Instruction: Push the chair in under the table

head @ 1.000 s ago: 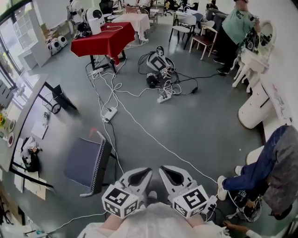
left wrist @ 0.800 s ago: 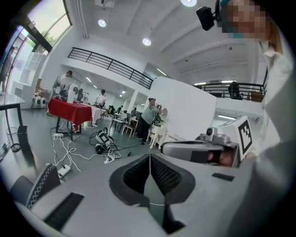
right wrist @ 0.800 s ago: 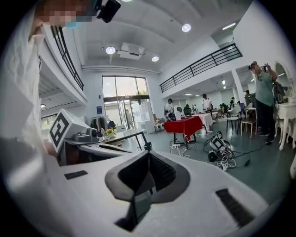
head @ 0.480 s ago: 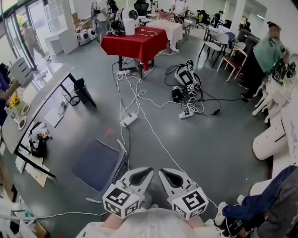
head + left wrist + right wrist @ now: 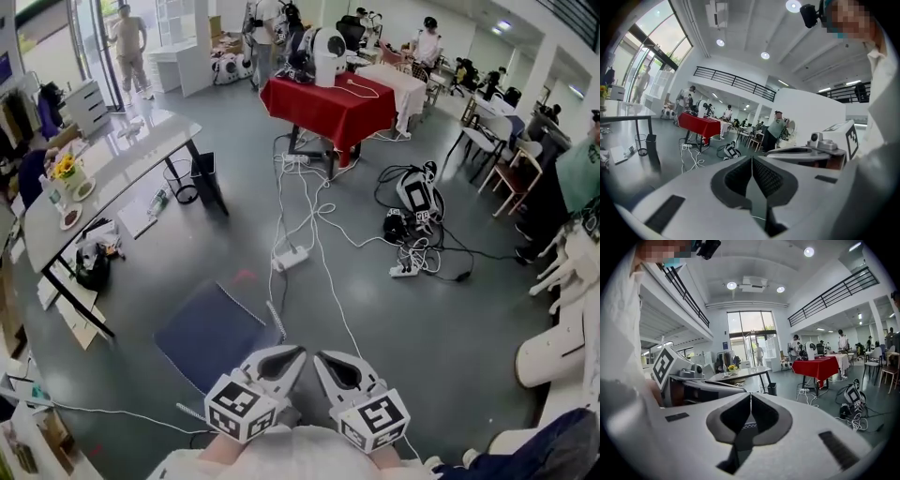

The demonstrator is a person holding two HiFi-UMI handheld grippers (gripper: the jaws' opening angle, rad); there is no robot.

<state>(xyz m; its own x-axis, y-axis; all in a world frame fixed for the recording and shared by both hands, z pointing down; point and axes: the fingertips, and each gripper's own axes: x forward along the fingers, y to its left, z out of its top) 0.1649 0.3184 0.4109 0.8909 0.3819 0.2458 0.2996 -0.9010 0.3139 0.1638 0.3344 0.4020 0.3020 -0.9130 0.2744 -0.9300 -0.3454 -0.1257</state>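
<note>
The chair (image 5: 217, 330), with a dark blue seat and a dotted-edged back, stands on the grey floor just ahead and left of my grippers, out from the long pale table (image 5: 112, 161) at the left. My left gripper (image 5: 298, 353) and right gripper (image 5: 319, 357) are held side by side close to my body, both shut and empty, short of the chair's back. The left gripper view shows shut jaws (image 5: 751, 157) over open floor. In the right gripper view the shut jaws (image 5: 750, 393) point towards the table (image 5: 740, 373).
White cables (image 5: 309, 220) and a power strip (image 5: 289, 258) trail across the floor ahead. A red-clothed table (image 5: 333, 101) stands at the back, a small robot unit (image 5: 417, 197) to its right. Bags and papers (image 5: 92, 267) lie under the pale table. People stand at the far edges.
The view has swung left: the chair and pale table have moved towards the middle of the picture, the red table to the right. Both grippers stay shut, side by side.
</note>
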